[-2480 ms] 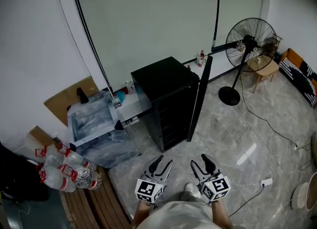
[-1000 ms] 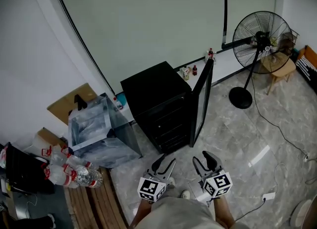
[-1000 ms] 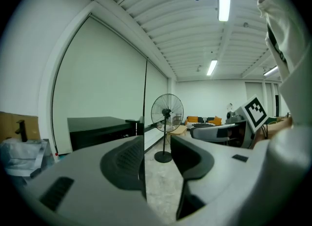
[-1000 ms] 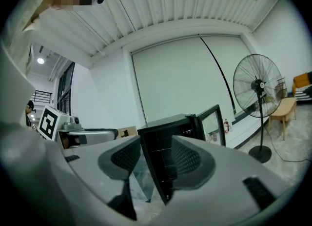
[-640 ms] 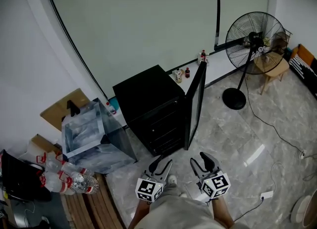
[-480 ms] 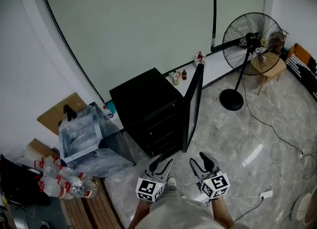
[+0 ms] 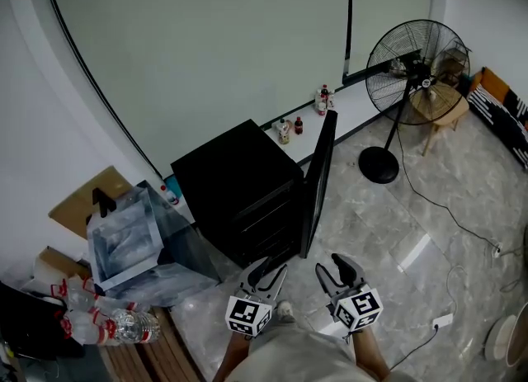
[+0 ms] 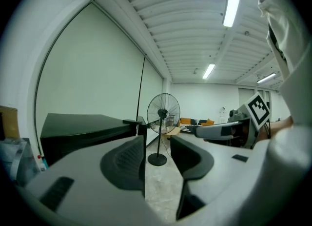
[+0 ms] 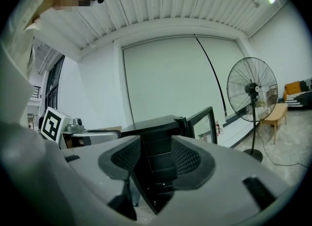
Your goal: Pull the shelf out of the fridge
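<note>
A black fridge point(image 7: 235, 186) stands on the floor ahead of me, its door point(image 7: 318, 174) swung open to the right. Dark shelves point(image 7: 268, 224) show as faint lines in its open front. In the head view, my left gripper point(image 7: 266, 271) and right gripper point(image 7: 334, 271) are side by side just short of the fridge, both open with nothing between the jaws. The right gripper view frames the fridge point(image 9: 156, 147) between the right gripper's point(image 9: 156, 159) jaws. The left gripper point(image 8: 158, 156) looks past the fridge's side point(image 8: 83, 132) toward the fan point(image 8: 163, 115).
A standing fan point(image 7: 412, 67) and a wooden stool point(image 7: 437, 104) are at the right. A clear plastic box point(image 7: 124, 236) and water bottles point(image 7: 99, 323) lie left of the fridge. Small bottles point(image 7: 285, 129) line the wall ledge. A cable point(image 7: 445, 207) runs to a power strip point(image 7: 443, 321).
The fridge has come closer and lower in the head view, and the plastic box has slid left. Both grippers keep the same pose and opening.
</note>
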Demonstrator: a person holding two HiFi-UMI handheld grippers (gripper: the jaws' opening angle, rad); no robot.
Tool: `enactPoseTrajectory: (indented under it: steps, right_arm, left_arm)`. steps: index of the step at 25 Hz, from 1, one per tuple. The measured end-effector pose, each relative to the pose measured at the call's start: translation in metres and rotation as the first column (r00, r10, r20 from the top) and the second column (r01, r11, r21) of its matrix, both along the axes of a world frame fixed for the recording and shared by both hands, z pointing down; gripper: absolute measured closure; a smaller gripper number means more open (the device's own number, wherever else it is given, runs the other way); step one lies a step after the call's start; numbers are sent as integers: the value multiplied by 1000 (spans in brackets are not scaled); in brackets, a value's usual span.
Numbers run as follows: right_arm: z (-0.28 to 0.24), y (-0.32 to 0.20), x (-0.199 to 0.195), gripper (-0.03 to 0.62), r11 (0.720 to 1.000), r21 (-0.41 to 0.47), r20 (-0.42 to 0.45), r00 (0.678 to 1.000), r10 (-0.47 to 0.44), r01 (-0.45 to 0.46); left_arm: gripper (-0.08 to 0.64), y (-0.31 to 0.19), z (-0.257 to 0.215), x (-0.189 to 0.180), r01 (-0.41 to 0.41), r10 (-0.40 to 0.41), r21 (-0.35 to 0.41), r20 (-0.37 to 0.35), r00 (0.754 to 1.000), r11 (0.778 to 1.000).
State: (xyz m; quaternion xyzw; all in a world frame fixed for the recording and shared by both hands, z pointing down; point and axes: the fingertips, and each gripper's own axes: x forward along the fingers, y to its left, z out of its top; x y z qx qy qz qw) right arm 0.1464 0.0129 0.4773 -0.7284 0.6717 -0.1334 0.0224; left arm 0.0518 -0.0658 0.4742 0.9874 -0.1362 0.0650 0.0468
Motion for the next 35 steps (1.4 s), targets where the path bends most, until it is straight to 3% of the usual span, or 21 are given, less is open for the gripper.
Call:
enactPoseTrajectory:
  steps: [14,21,28,35]
  right_arm:
    - [3,-65,11,399,997,-60,-6,998,57,-57]
    - [15,-93,9,410,996,-76,20,999,38,-36]
    - [26,-114,9,414,996,-92,53,999,-10,14]
    - [44,-132,20,414,985,-124,82,990,-113,123]
  left_arm:
    - [382,-62,10,28,-100,98,-62,-41,994,993]
    - [383,-76,23,30,-109,102,-112,-66,993,988]
    - [387,-86,33,31,-64,54,-146,-71,996,987]
    - [387,-100,46,32,52,-69,-205,-78,995,977]
